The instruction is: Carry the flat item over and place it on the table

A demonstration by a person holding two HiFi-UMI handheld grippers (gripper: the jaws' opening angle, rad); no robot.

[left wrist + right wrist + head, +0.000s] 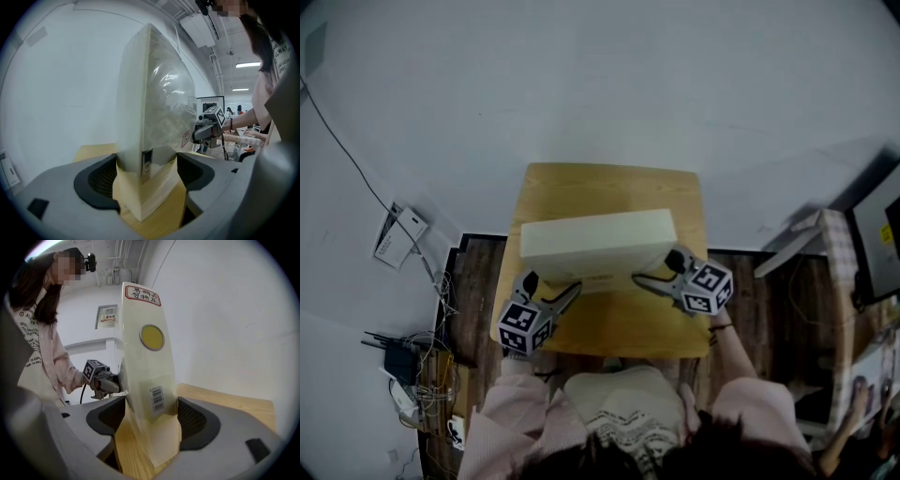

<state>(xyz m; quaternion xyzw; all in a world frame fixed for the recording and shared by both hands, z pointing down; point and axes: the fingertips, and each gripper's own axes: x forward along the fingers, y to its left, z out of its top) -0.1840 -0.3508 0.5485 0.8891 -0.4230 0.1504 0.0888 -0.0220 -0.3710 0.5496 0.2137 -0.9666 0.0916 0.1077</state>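
Cream flat box point(598, 242), underside hidden, is clamped by left hand-held gripper point(147, 177) and right hand-held gripper point(152, 419).

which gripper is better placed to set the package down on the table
Right, narrowly. Both the left gripper and right gripper are clamped on the flat white package, but the right one reaches further in over the wooden table; the left sits nearer its front corner.

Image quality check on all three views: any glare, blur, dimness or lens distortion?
Head view: dim, with dark fisheye corners, but the flat box and table are clearly distinct. Left gripper view: glare streaks on the box's plastic wrap, and the background is bent by the lens. Right gripper view: evenly lit, barcode label sharp.
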